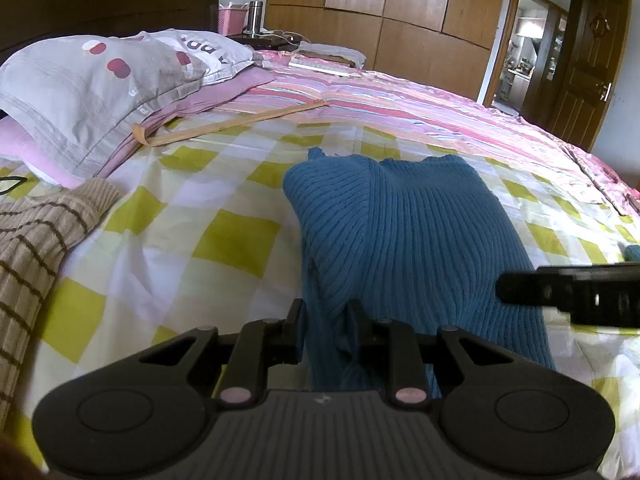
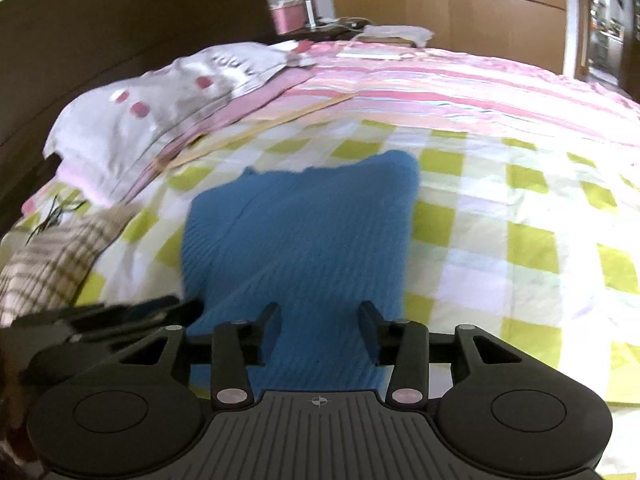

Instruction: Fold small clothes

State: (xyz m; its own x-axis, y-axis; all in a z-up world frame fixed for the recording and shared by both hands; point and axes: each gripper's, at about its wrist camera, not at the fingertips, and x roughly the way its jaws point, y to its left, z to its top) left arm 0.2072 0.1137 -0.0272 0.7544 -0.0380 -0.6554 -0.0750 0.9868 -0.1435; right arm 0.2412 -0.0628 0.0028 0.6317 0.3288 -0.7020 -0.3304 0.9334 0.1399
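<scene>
Bedroom scene: your bed (image 1: 224,236) wears a green-checked sheet, pillow (image 1: 92,92) far left, wardrobe (image 1: 400,12) behind. Your blue sweater (image 1: 404,236) lies folded mid-bed, a striped beige top (image 1: 36,248) well apart at the left edge. Your left gripper (image 1: 326,334) has its jaws pinching the sweater's near edge. Your right gripper (image 2: 320,330) hangs over the near end, jaws spread, gripping nothing.

Black claws (image 1: 326,322), silver pivot screws.

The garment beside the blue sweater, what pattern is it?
Beige knit garment with thin dark brown horizontal stripes; clearest in the left wrist view.
</scene>
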